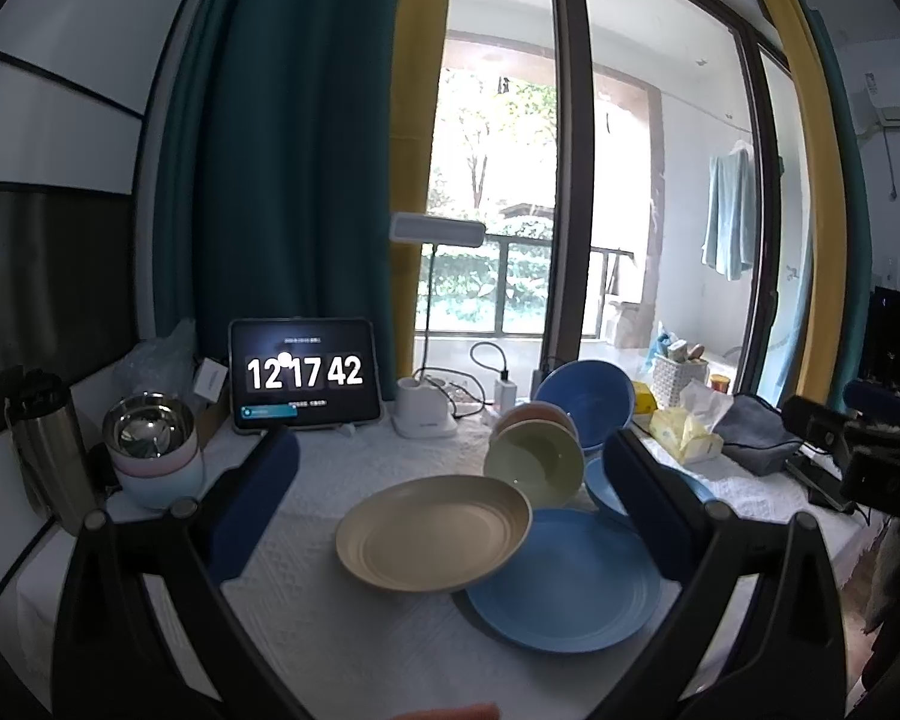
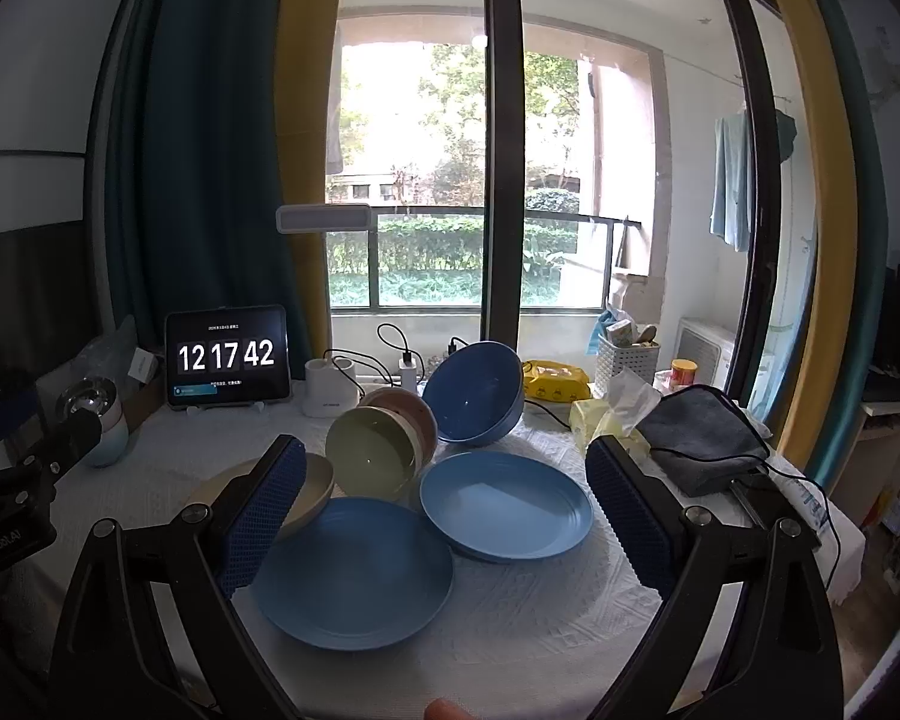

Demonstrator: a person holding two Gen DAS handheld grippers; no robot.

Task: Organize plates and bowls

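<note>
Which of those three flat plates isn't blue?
The beige plate, on the left. Its right edge overlaps the near blue plate; the second blue plate lies farther right. Both grippers hover open, holding nothing.

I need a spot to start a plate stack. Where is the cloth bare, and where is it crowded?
Bare cloth lies in front of the near blue plate, toward the table's front edge, and on the left between the beige plate, the clock tablet and the stacked cups. The middle is crowded: tilted bowls lean together behind the second blue plate; tissues and a grey cloth fill the right.
</note>
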